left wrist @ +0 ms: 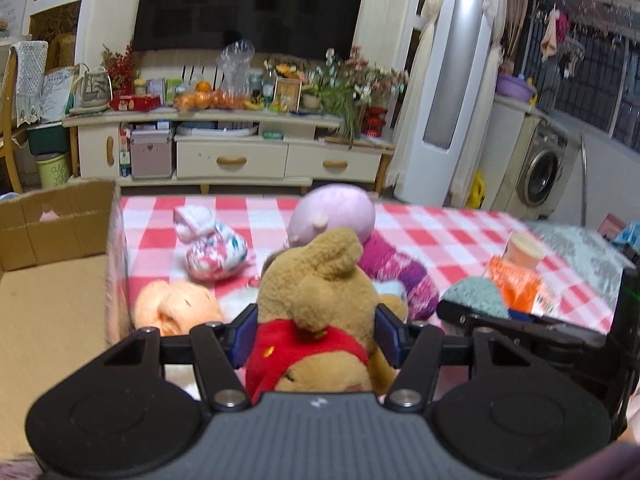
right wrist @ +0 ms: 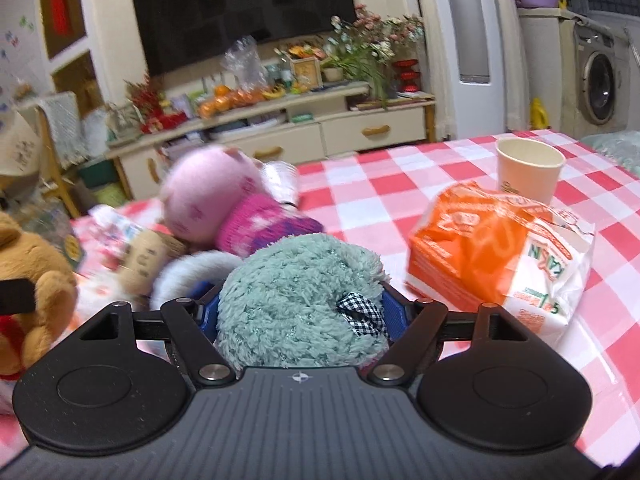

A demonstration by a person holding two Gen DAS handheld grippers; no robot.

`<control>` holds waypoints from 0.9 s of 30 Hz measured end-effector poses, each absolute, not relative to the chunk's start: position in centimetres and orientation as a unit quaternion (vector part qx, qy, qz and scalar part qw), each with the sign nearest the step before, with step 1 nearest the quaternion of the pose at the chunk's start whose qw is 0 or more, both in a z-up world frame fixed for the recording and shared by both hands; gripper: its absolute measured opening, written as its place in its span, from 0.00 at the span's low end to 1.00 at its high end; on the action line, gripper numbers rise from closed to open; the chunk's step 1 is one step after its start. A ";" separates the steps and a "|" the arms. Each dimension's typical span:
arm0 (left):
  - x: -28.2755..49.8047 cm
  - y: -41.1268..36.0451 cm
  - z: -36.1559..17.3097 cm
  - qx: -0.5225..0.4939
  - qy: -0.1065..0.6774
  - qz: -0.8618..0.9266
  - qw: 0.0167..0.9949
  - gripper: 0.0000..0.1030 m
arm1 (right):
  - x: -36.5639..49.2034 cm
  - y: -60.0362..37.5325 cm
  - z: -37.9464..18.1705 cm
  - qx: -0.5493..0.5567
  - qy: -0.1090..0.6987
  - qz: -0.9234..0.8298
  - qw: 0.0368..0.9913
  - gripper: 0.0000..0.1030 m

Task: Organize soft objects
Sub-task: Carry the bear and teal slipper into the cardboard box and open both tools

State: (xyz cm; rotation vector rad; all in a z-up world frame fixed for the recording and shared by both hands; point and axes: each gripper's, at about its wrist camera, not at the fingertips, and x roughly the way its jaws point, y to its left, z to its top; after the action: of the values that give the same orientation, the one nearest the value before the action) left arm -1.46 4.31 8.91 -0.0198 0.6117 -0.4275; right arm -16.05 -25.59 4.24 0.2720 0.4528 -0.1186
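My left gripper [left wrist: 316,330] is shut on a tan bear plush in a red shirt [left wrist: 320,304]; the bear also shows at the left edge of the right wrist view [right wrist: 28,280]. My right gripper [right wrist: 298,304] is shut on a fluffy teal soft item with a checked bow [right wrist: 296,296], which also shows in the left wrist view [left wrist: 476,298]. A pink pig plush in a magenta sweater [left wrist: 340,216] [right wrist: 216,204] lies on the red-checked tablecloth [left wrist: 440,232] [right wrist: 380,192]. A peach plush [left wrist: 176,308] and a small patterned bundle [left wrist: 212,248] lie left of the bear.
An open cardboard box [left wrist: 52,280] stands at the table's left. An orange-and-white packet [right wrist: 500,256] [left wrist: 520,284] and a paper cup [right wrist: 528,168] [left wrist: 524,248] sit on the right. A TV cabinet [left wrist: 232,148] stands beyond the table.
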 end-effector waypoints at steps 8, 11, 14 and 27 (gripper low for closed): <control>-2.5 7.3 11.6 -0.042 0.256 -0.212 0.942 0.58 | -16.0 -22.7 7.2 0.142 0.185 0.004 0.972 0.91; -2.7 8.6 12.2 -0.051 0.243 -0.204 0.947 0.58 | -15.6 -21.3 8.3 0.143 0.179 0.026 0.973 0.91; -2.7 10.1 12.7 -0.062 0.233 -0.191 0.951 0.58 | -15.1 -19.7 9.5 0.134 0.172 0.047 0.975 0.91; -1.2 17.8 12.8 -0.108 0.226 -0.079 0.965 0.58 | -11.0 -9.5 14.4 0.073 0.156 0.172 0.970 0.92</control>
State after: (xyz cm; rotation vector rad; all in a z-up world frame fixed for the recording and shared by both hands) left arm -1.22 17.82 12.83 -0.2179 0.4573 -0.1608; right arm -10.95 -9.51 14.39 0.1480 0.3150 0.3478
